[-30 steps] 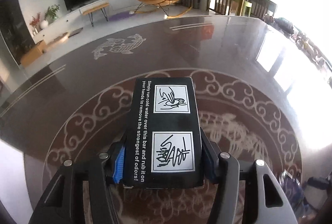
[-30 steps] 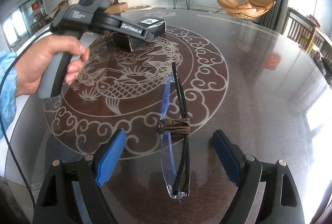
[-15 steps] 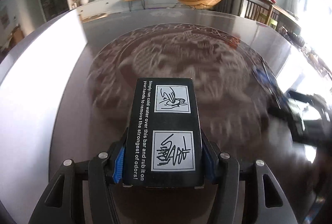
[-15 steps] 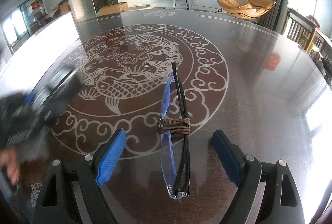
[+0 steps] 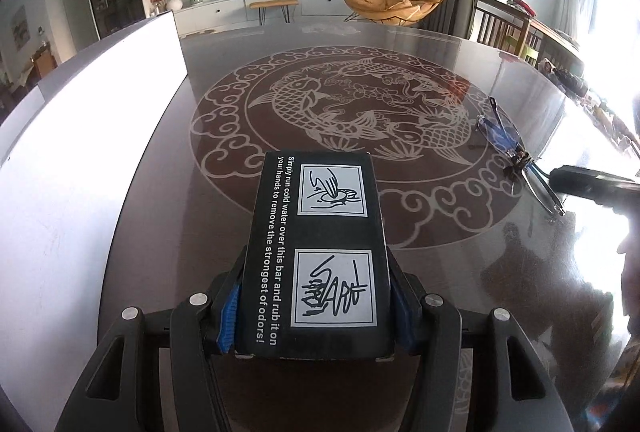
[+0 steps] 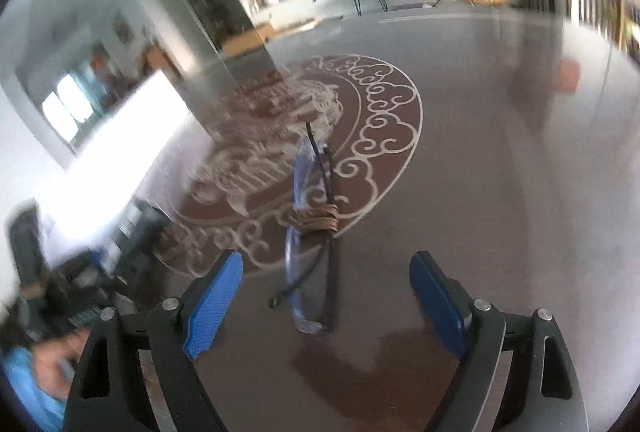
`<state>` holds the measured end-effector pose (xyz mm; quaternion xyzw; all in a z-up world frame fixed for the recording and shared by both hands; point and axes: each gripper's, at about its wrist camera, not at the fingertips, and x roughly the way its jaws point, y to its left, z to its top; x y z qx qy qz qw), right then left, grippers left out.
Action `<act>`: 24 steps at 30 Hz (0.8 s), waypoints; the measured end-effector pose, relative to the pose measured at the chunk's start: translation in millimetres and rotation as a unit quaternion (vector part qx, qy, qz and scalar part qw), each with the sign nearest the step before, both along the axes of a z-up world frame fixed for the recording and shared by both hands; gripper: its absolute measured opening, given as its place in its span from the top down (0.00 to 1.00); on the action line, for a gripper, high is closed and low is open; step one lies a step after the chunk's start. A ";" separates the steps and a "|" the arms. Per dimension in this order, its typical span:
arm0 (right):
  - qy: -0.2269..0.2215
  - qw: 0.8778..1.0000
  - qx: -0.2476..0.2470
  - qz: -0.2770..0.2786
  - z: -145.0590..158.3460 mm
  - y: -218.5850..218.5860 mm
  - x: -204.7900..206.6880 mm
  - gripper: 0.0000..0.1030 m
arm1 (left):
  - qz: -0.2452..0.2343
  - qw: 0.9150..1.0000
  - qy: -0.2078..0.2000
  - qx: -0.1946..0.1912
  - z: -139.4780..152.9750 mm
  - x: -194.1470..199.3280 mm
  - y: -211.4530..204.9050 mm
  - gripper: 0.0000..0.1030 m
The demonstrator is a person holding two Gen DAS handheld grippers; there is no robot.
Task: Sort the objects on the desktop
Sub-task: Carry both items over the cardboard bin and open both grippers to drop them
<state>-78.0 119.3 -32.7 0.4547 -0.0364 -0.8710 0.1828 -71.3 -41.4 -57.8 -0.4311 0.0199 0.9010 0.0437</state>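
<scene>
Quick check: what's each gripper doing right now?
Left gripper: shut on the black box.
Right gripper: open, holding nothing; the glasses lie on the table between its fingers.

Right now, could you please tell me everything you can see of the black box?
The black box is a matte rectangular carton, seemingly cardboard. Its top carries white text about rubbing a bar under cold water to remove odors, plus two white panels with line drawings. It lies flat, long side pointing away, clamped at its near end between the blue pads of the left tongs, above the table.
</scene>
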 end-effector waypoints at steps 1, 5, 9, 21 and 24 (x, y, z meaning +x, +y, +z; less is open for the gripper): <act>-0.004 1.000 0.022 0.012 -0.4 -9.7 -5.3 0.16 | 0.000 1.000 0.000 0.000 0.0 0.0 -0.1 0.44; -0.009 0.995 0.091 0.032 -3.3 -42.7 -26.3 0.37 | 0.000 1.000 0.000 0.009 1.4 1.5 -1.3 0.44; -0.033 0.992 0.125 0.015 0.6 -51.6 -34.0 0.72 | 0.000 1.000 0.001 0.014 2.3 1.9 -1.5 0.44; -0.012 0.998 0.054 0.030 55.8 -62.7 2.3 0.72 | 0.011 0.997 0.046 0.063 42.2 36.5 -19.0 0.44; 0.002 0.998 0.038 0.046 69.9 -86.8 3.1 0.72 | 0.024 0.994 0.065 0.088 71.0 51.0 -39.6 0.44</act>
